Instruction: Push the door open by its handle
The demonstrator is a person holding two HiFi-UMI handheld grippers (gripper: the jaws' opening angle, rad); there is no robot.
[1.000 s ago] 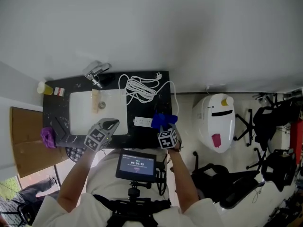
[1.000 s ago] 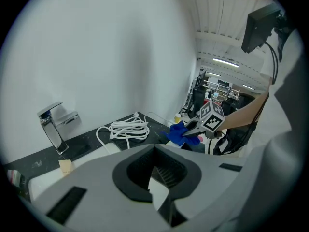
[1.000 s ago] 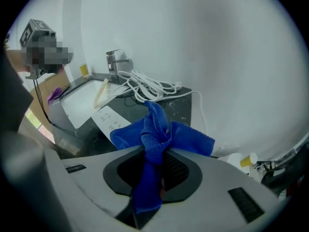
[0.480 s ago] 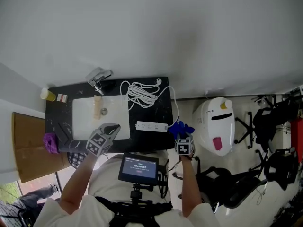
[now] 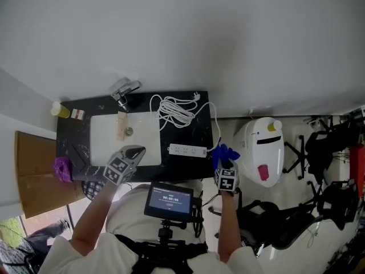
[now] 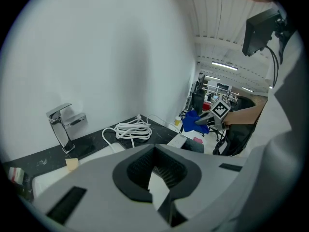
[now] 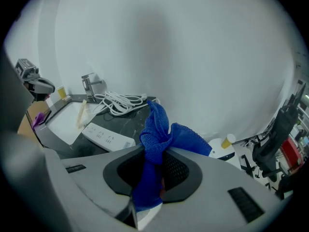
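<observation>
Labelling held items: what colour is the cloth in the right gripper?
Blue cloth, best in right gripper view.

**Little print legible**

The small monitor in front of the person shows a white row of timer digits starting 00:00; the last pair is too small to read. A small box at the counter's corner bears a red label, illegible. Cubes on the left gripper and right gripper show square code markers, no letters.
</observation>
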